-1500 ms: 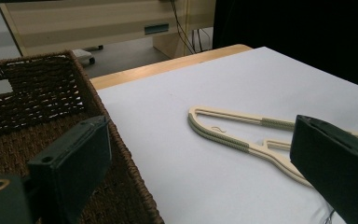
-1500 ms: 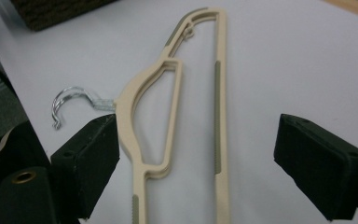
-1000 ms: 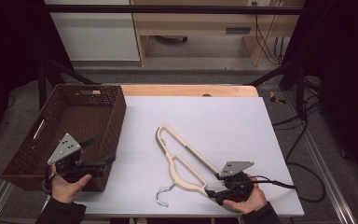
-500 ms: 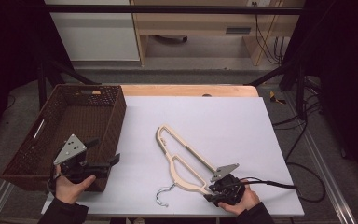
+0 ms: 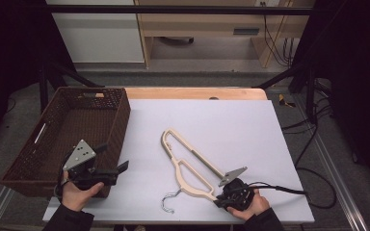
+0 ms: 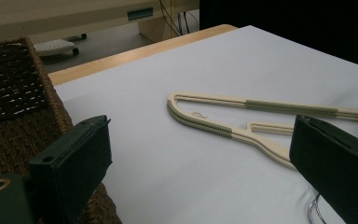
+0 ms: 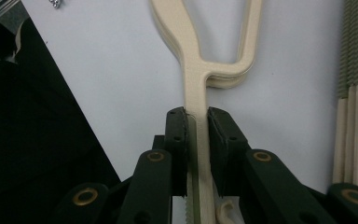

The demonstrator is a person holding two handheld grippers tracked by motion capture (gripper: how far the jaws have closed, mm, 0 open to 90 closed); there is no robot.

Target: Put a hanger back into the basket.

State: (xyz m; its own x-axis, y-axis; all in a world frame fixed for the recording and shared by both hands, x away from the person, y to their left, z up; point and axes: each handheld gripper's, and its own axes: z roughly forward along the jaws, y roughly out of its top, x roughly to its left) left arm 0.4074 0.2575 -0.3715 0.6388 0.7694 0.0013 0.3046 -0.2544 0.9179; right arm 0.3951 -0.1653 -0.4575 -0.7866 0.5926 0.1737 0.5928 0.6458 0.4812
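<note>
A white table (image 5: 212,120) seen from above, with a person's two hands entering from the near edge, each holding a black two-jaw gripper. The right gripper (image 5: 221,195) lies low on the table at the near right. Its jaws have just been closing and now clamp one arm of a cream hanger (image 5: 188,161). In the right gripper view the pads (image 7: 177,140) sit on either side of the thin cream bar, pressing it, just short of where the bar forks. From this gripper the hanger stretches away and to the left across the table, lying flat; its metal hook (image 5: 169,202) curls just to the gripper's left, near the table's edge.

The left gripper (image 5: 113,171) is held above the near left, its jaws wide apart with nothing between them. A brown wicker basket (image 5: 43,144) stands directly beside and behind it. In the left gripper view the hanger (image 6: 242,123) lies ahead, well apart from the jaws.
</note>
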